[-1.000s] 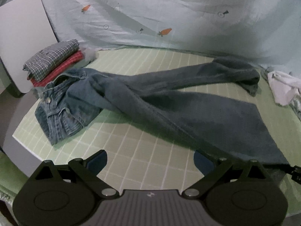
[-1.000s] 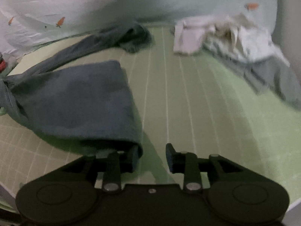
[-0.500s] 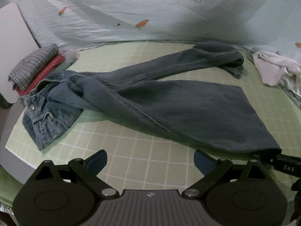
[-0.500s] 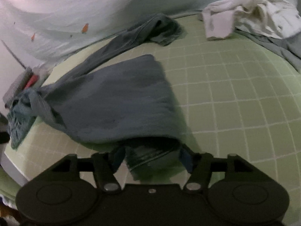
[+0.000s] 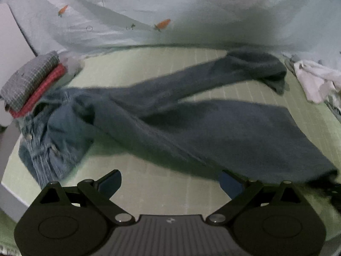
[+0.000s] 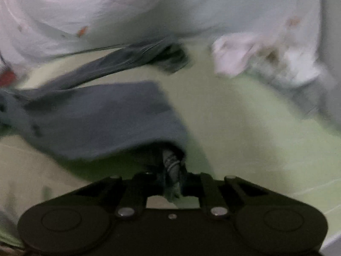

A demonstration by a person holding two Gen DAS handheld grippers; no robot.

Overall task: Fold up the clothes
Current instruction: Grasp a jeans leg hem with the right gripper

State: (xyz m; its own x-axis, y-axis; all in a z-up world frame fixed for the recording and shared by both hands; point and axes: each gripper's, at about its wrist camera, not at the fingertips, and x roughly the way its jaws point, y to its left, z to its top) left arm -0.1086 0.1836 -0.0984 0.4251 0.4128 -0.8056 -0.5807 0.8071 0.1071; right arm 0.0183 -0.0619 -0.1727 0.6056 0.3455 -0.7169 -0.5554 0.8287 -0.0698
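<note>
A pair of blue jeans (image 5: pixel 191 125) lies spread on the green gridded table (image 5: pixel 162 189), waistband at the left, legs running to the right. My left gripper (image 5: pixel 170 183) is open and empty, just in front of the near leg. My right gripper (image 6: pixel 171 178) is shut on the hem of the near jeans leg (image 6: pixel 100 119) and holds it slightly lifted. The far leg (image 6: pixel 127 60) lies flat toward the back. The right gripper's dark tip (image 5: pixel 334 192) shows at the right edge of the left wrist view.
A stack of folded clothes, grey check on red (image 5: pixel 32 85), sits at the table's back left. A pile of white and grey unfolded clothes (image 6: pixel 266 59) lies at the back right. A pale carrot-print sheet (image 5: pixel 170 10) hangs behind. The table's left edge (image 5: pixel 8 189) is near.
My right gripper closed on the hem of the near leg and lifted it a little. The left gripper stayed open and moved closer to the jeans.
</note>
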